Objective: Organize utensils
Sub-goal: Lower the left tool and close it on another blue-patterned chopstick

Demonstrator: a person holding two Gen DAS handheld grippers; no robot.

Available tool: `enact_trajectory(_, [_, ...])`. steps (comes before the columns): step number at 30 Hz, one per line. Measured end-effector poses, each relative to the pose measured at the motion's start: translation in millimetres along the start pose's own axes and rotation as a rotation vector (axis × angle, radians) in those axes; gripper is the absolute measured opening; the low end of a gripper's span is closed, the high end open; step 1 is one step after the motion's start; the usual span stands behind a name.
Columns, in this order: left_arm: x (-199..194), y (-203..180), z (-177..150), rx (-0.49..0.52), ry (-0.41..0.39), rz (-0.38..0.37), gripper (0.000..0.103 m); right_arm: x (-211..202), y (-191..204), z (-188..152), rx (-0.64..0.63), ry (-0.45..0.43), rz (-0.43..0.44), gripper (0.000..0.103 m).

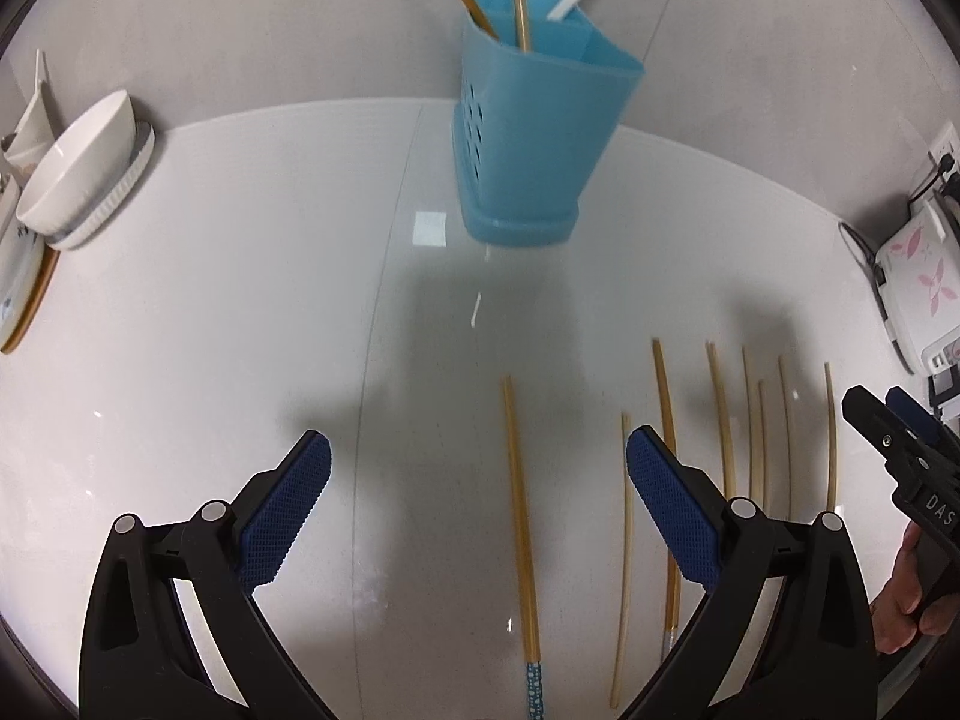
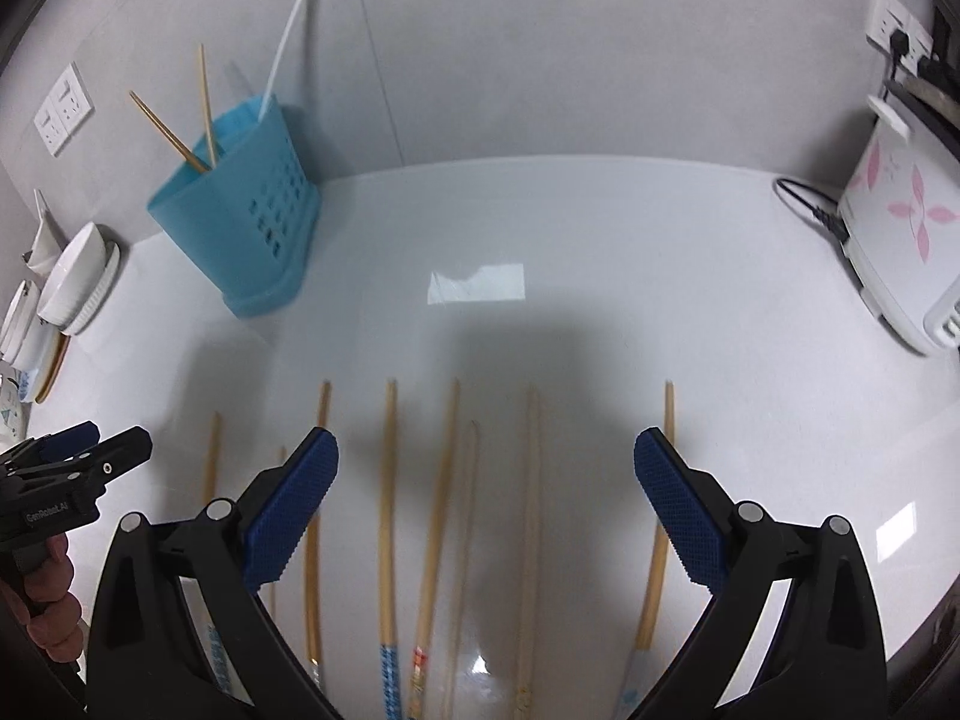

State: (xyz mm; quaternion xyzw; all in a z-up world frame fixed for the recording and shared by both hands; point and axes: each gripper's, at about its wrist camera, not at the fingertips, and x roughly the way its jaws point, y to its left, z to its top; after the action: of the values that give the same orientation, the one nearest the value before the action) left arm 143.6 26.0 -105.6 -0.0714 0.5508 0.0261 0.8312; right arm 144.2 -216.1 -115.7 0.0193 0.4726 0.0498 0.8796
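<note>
A blue perforated utensil holder (image 1: 528,138) stands at the back of the white counter, also in the right wrist view (image 2: 240,222). It holds two wooden chopsticks (image 2: 204,108) and a white utensil (image 2: 288,42). Several wooden chopsticks lie in a row on the counter near me (image 2: 444,504); one with a blue patterned end (image 1: 521,534) lies between my left fingers. My left gripper (image 1: 480,474) is open and empty above it. My right gripper (image 2: 486,474) is open and empty above the row.
White bowls and plates (image 1: 78,174) are stacked at the left on a wooden board. A white appliance with pink flowers (image 2: 900,240) stands at the right with its cable. Wall sockets (image 2: 63,108) are on the back wall.
</note>
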Motion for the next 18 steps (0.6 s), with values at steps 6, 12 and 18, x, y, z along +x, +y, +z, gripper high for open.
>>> enact_trajectory(6, [15,1,-24,-0.010,0.062,0.016,0.097,12,-11,-21,0.011,0.074,-0.024,0.085])
enact_trajectory(12, [26,3,-43,-0.020,0.119,0.036,0.097,26,-17,-45,0.010,0.192,-0.045,0.071])
enact_trajectory(18, [32,1,-53,-0.011,0.155,0.084,0.095,38,-17,-58,-0.010,0.277,-0.079,0.053])
